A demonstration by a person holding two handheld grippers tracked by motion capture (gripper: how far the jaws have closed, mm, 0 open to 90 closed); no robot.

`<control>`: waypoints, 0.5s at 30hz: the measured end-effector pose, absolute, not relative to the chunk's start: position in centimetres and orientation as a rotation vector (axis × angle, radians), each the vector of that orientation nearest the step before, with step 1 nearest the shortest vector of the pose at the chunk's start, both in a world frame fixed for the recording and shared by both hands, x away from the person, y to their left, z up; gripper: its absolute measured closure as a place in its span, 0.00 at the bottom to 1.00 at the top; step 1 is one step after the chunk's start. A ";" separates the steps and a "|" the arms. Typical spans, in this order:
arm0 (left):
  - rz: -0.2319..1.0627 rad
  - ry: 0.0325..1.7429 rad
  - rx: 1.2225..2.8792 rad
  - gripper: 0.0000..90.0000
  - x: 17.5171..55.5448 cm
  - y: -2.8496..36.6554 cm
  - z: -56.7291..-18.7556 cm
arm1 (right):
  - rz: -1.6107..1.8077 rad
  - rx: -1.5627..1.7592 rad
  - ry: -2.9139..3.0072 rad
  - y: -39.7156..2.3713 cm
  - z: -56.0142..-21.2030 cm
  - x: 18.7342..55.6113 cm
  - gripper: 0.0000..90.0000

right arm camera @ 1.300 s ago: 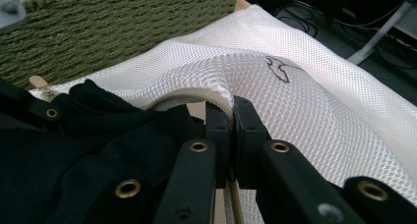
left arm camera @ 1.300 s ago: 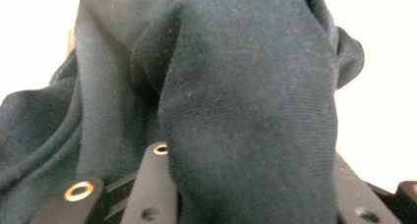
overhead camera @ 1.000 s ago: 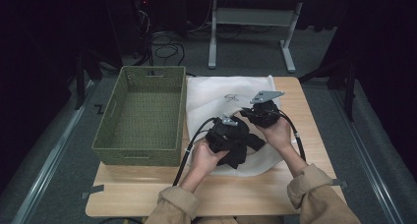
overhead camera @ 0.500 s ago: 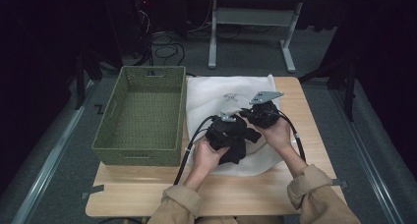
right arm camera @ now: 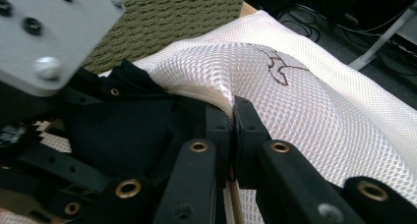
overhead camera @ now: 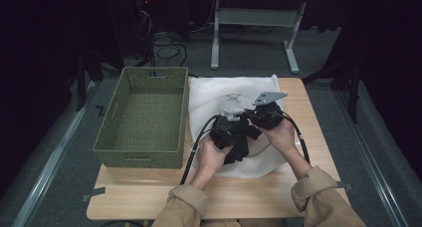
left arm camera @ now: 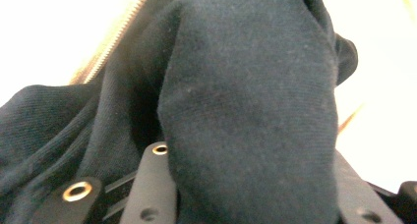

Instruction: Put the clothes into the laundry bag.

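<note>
A black garment (left arm camera: 246,111) is bunched at the mouth of a white mesh laundry bag (overhead camera: 234,95) that lies spread on the wooden counter (overhead camera: 149,197), just right of the counter's middle. In the left gripper view the dark knit cloth rises between the two black jaws, its thick fold filling the gap, and a gold zipper (left arm camera: 115,35) of the bag runs along its upper left edge. The left gripper (overhead camera: 238,146) is clamped on that fold of the black garment, the jaws set apart by the thickness of the cloth; they have just been easing a little wider with the cloth between them.

The right gripper (right arm camera: 232,123) is closed tight on the zippered rim of the white mesh laundry bag, pinching the netting and lifting the edge into a small ridge. In the right gripper view the black garment lies just beside that pinch, to the left, and the left gripper's grey plate shows at the upper left corner. In the high view the two grippers are close together above the bag, each in one of the person's hands, and tan sleeves (overhead camera: 323,197) come in from the bottom.

A dark mark (right arm camera: 280,67) is printed on the mesh beyond the pinch. A green woven basket (overhead camera: 144,152) stands on the counter's left side, touching the bag's left edge.
</note>
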State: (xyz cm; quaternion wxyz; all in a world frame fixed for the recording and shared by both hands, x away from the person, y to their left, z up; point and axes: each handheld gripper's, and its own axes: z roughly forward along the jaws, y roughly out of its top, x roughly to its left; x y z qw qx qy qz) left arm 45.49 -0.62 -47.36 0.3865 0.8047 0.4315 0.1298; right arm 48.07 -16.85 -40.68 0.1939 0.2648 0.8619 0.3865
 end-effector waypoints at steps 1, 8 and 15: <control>0.338 1.104 2.047 0.71 45.6 -0.7 -47.4 | 1.085 0.742 2.418 -16.8 -40.7 48.1 0.98; 0.386 1.123 2.045 0.65 45.9 -1.1 -47.9 | 1.078 0.742 2.424 -16.8 -40.8 48.1 0.98; 0.358 1.085 2.069 0.52 45.9 -1.4 -48.2 | 1.079 0.755 2.425 -17.0 -41.2 48.4 0.98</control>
